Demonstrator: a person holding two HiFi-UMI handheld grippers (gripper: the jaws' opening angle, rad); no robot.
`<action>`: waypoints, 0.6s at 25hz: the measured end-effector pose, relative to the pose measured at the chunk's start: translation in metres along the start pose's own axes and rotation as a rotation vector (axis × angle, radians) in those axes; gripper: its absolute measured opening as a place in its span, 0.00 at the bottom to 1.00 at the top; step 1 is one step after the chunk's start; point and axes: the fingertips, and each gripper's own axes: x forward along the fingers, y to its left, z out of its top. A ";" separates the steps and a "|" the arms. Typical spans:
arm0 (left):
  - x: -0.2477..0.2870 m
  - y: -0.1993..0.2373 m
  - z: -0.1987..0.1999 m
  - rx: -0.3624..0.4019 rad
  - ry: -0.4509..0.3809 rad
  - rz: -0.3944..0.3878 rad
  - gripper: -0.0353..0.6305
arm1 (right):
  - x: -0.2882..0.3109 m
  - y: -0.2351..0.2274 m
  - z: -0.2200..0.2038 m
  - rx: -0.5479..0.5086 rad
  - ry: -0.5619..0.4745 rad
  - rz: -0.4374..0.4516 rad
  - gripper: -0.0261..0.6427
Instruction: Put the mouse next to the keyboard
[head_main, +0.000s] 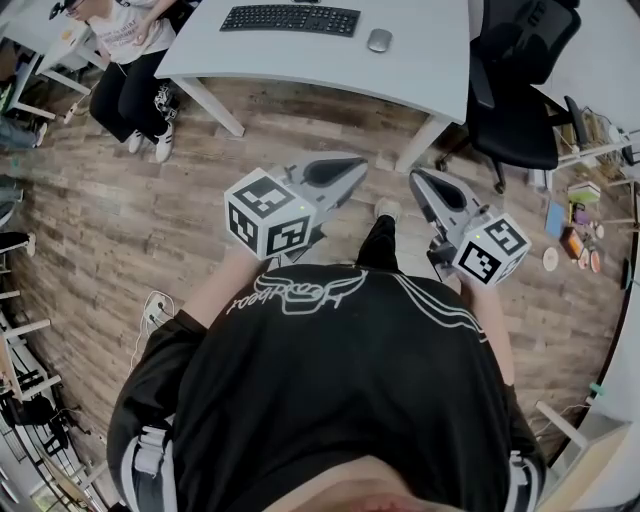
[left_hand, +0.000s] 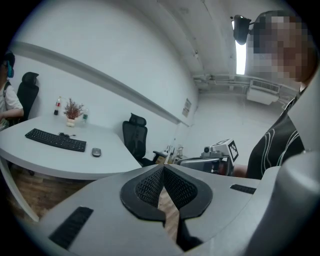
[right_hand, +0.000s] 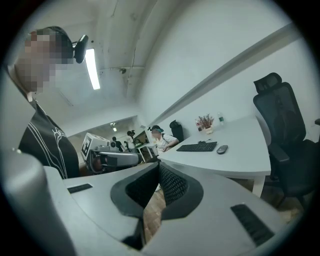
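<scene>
The person stands back from the white table (head_main: 420, 72) and holds both grippers at chest height over the wooden floor (head_main: 110, 220), well short of the table's near edge. The left gripper (head_main: 356, 166) has its jaws pressed together, with the ribbed pads meeting at the tips and nothing between them. The right gripper (head_main: 418, 178) is closed the same way and is also empty, and the two tools sit side by side, apart from each other. The mouse (head_main: 379, 40) lies on the table just off the right end of the keyboard (head_main: 290, 19), separated from it by a small gap and a little closer to the near edge. A black office chair (head_main: 520, 95) stands by the table's right end, and a seated person (head_main: 128, 55) is beyond its left end.
</scene>
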 end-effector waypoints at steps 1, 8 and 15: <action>-0.002 -0.003 -0.003 0.001 0.002 -0.002 0.06 | -0.002 0.003 -0.001 0.007 -0.003 -0.001 0.05; -0.005 -0.008 -0.010 -0.007 0.008 -0.009 0.06 | -0.006 0.006 -0.008 0.016 0.018 -0.022 0.05; -0.003 -0.006 -0.015 -0.032 0.020 -0.013 0.06 | -0.006 0.005 -0.013 0.039 0.027 -0.010 0.05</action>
